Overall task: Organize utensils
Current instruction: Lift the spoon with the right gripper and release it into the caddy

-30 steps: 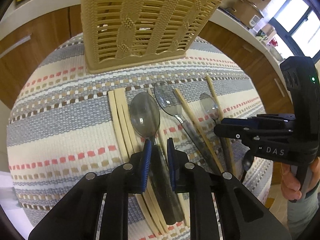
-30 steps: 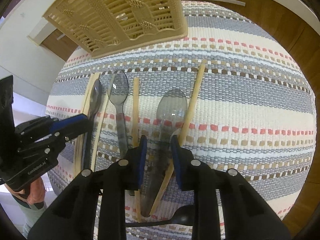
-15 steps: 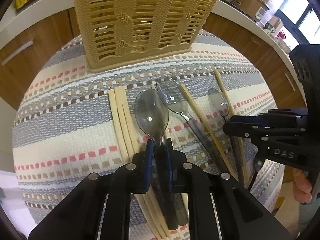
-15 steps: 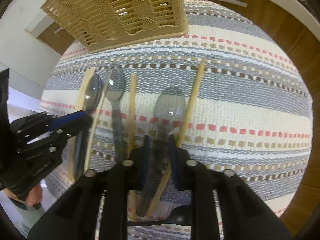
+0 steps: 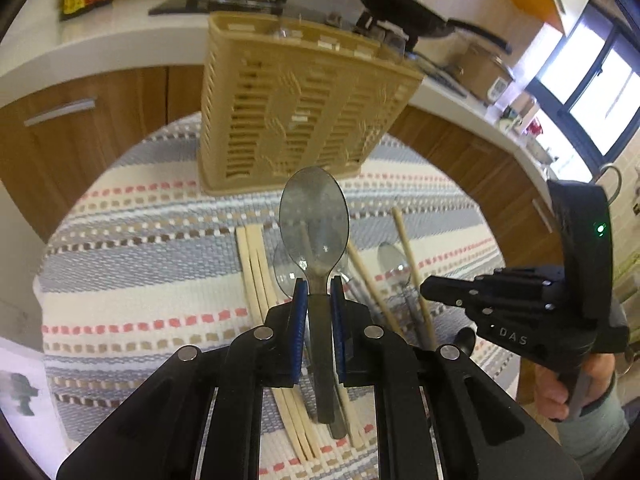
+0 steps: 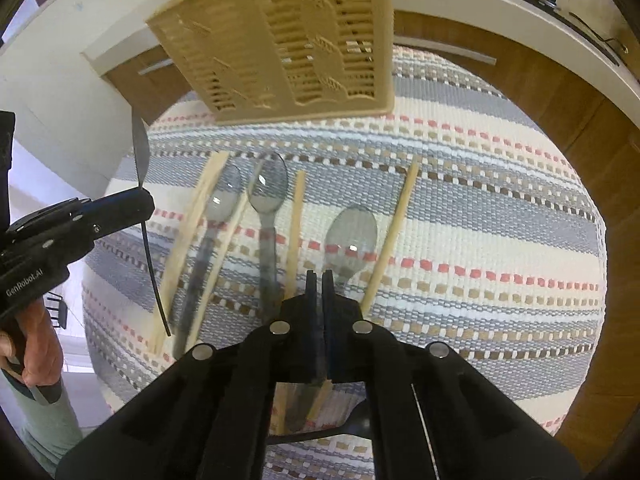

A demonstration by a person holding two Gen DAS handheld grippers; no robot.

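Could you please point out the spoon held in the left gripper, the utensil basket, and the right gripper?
Spoon (image 5: 313,222): left wrist view, bowl.
Utensil basket (image 5: 296,104): left wrist view, front wall.
Right gripper (image 6: 319,278): right wrist view, between fingertips.

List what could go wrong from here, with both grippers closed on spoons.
1. The left gripper pinches the lifted spoon on its thin handle, with the bowl out front. It could swivel or slip before reaching the utensil basket.
2. The right gripper looks shut on the second spoon, right beside a chopstick. Lifting may drag or flick that chopstick.
3. The grippers sit close together, so both heading for the basket could collide.
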